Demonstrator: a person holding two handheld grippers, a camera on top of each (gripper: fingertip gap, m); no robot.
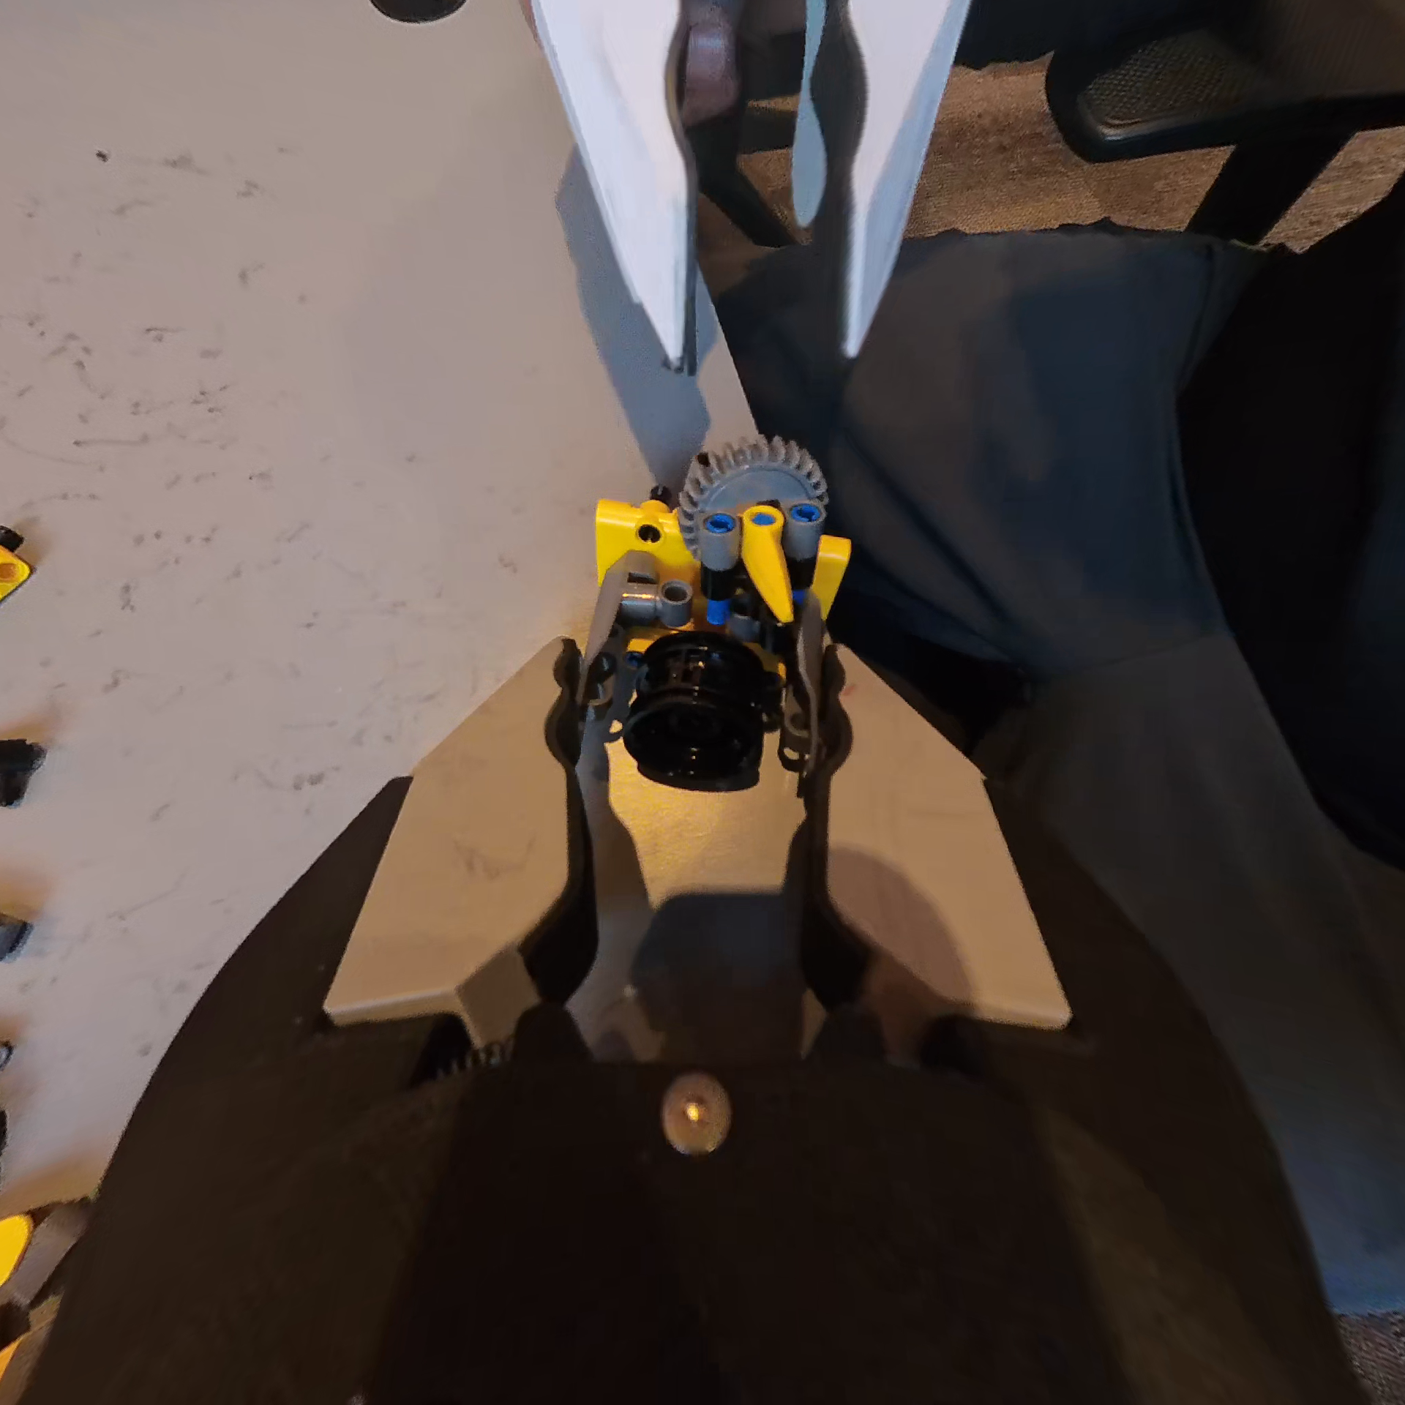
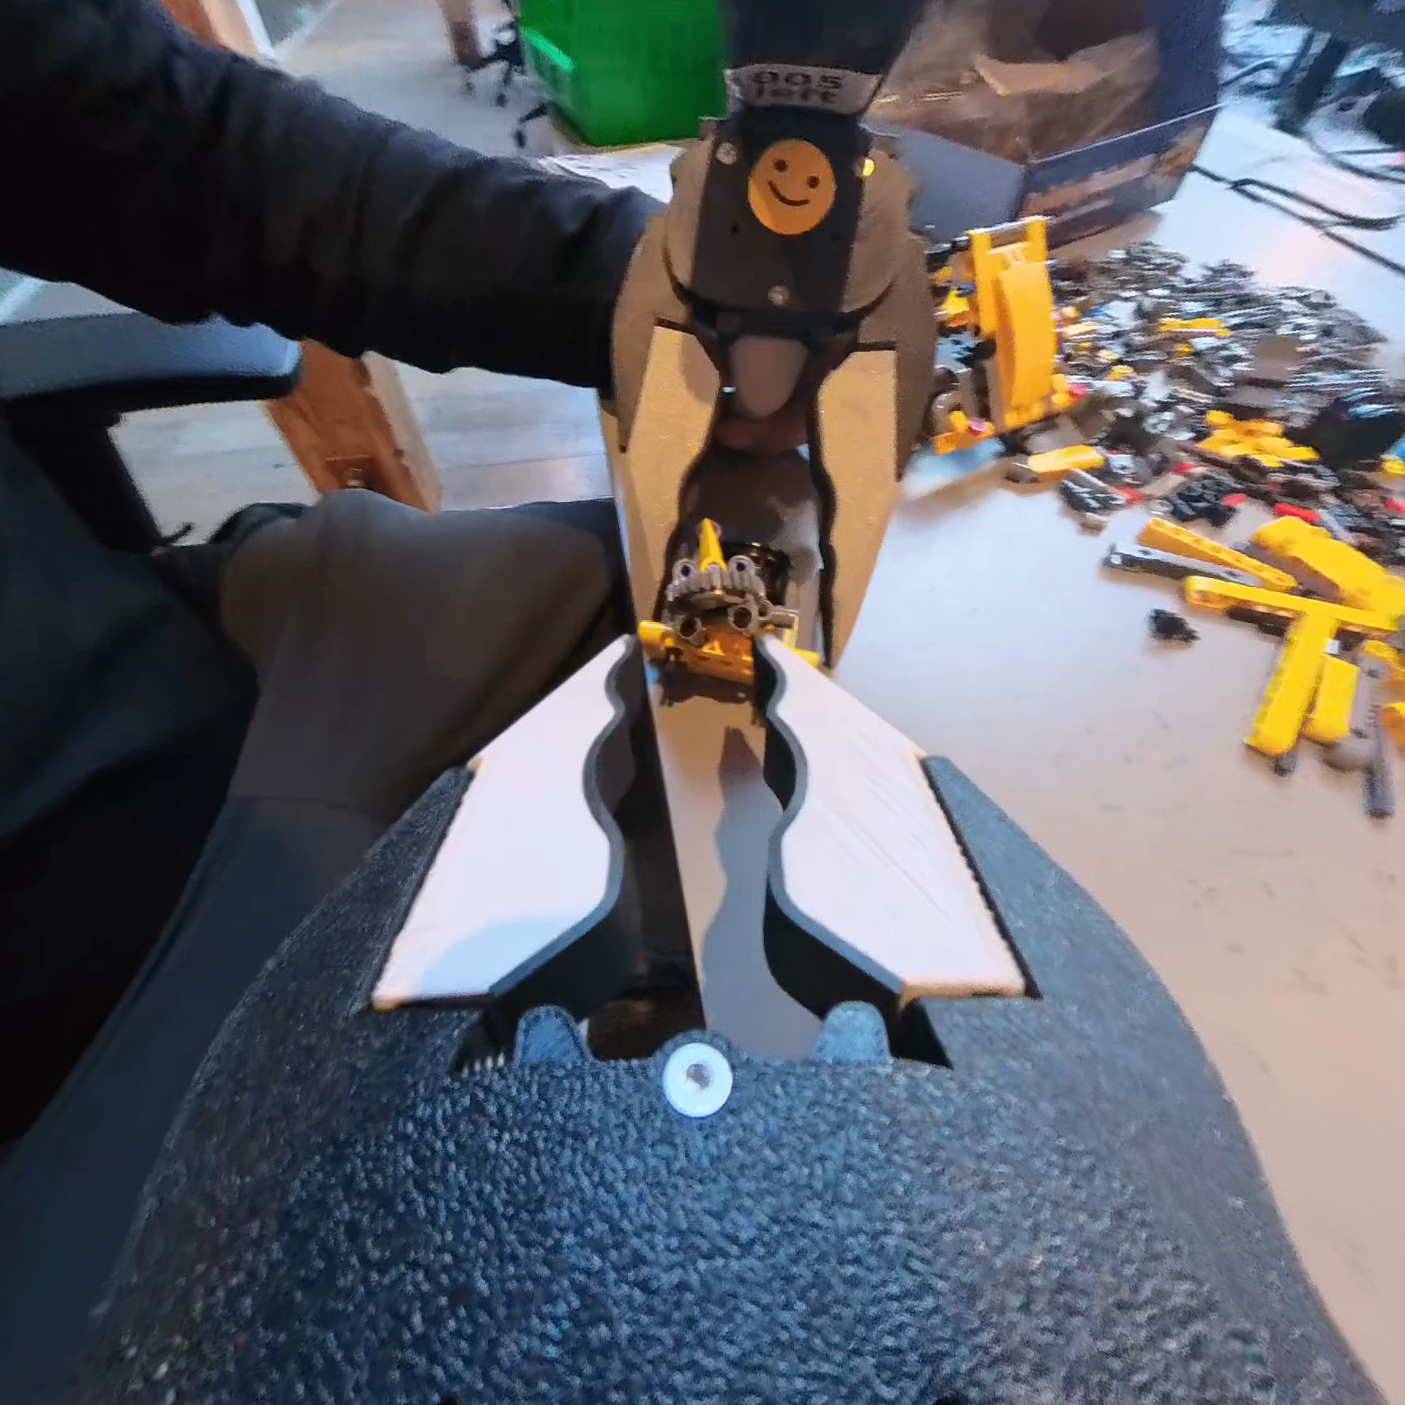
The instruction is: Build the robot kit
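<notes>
- My left gripper is closest in its own view. Its jaws are clenched on a small toy-brick model, gripping it by its two grey side arms.
- The model sits just past the jaw tips. A black wheel hub faces me, with a yellow frame behind it. A yellow pointed piece stands between two blue-capped grey pins, and a grey gear is at the far end.
- I hold the model right at the edge of the worktop. I cannot tell whether it rests on the surface or hangs just above it.
- My right gripper faces the left one head-on. Its white jaws are released and spread, with nothing between them. From the left wrist view the tips stop short of the gear, near it but not touching.
- Below the edge are the person's dark trousers, and a dark sleeve reaches to the left gripper's handle.
- Farther along the worktop, well apart from both grippers, lies a pile of loose yellow, black and grey pieces. A larger yellow build stands in it.
- A few stray pieces lie at the far side of the left wrist view.
- Nothing lies between the two grippers except the model itself.
- Beyond are a dark box, a green bin and a black chair on the floor.
</notes>
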